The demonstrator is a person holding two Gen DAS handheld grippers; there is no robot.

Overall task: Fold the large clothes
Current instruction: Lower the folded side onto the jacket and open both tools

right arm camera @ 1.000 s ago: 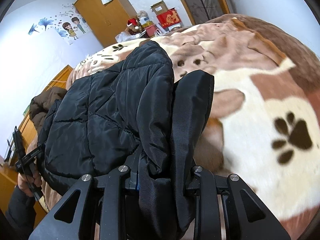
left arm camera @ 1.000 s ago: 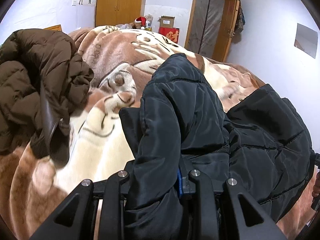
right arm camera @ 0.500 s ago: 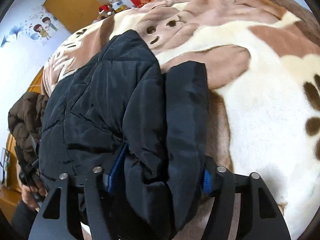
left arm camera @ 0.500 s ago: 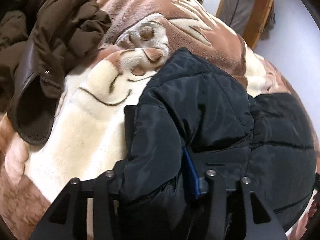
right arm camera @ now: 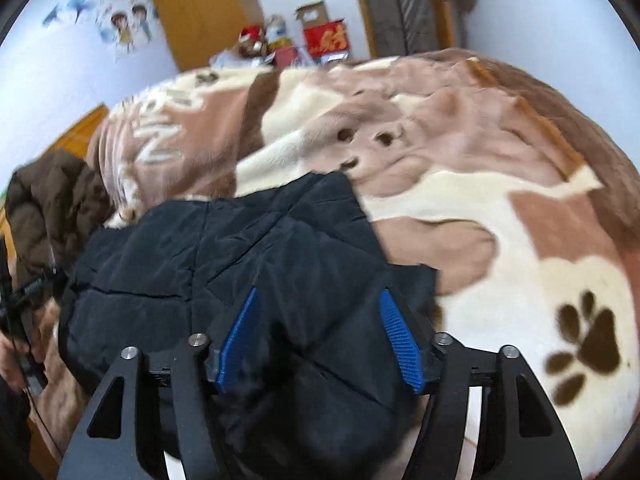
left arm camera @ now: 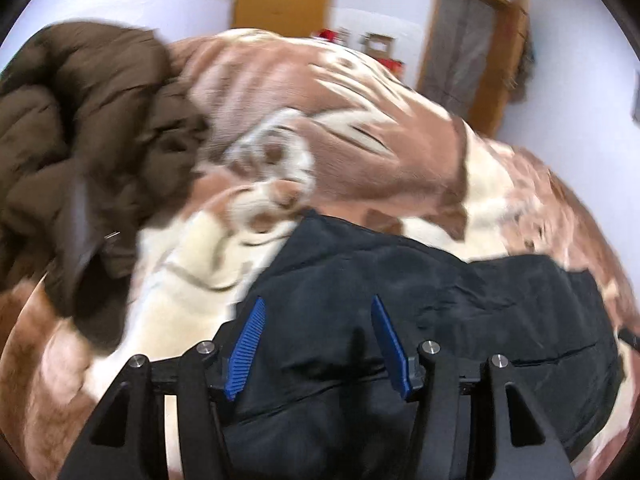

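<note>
Black puffer jacket point(left arm camera: 400, 320) lies folded, compact, on bed blanket point(left arm camera: 360, 168), directly under both hand-held grippers. Left hand-held gripper point(left arm camera: 316, 340) jaws opening, pads clear of fabric. Right hand-held gripper point(right arm camera: 320, 340) jaws apart, narrowing, gripping nothing. Brown coat point(left arm camera: 80, 140), beyond left gripper, still unfolded: likely next.

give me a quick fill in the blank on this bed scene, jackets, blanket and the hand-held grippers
1. The jacket lying under both hand-held grippers is ____ in colour.
2. The crumpled jacket farther off on the bed is ____.
3. The dark print on the blanket near the right hand-held gripper is a ____ print.
4. The ribbed pads on the left hand-held gripper are ____.

Missing words: black; brown; paw; blue
</note>
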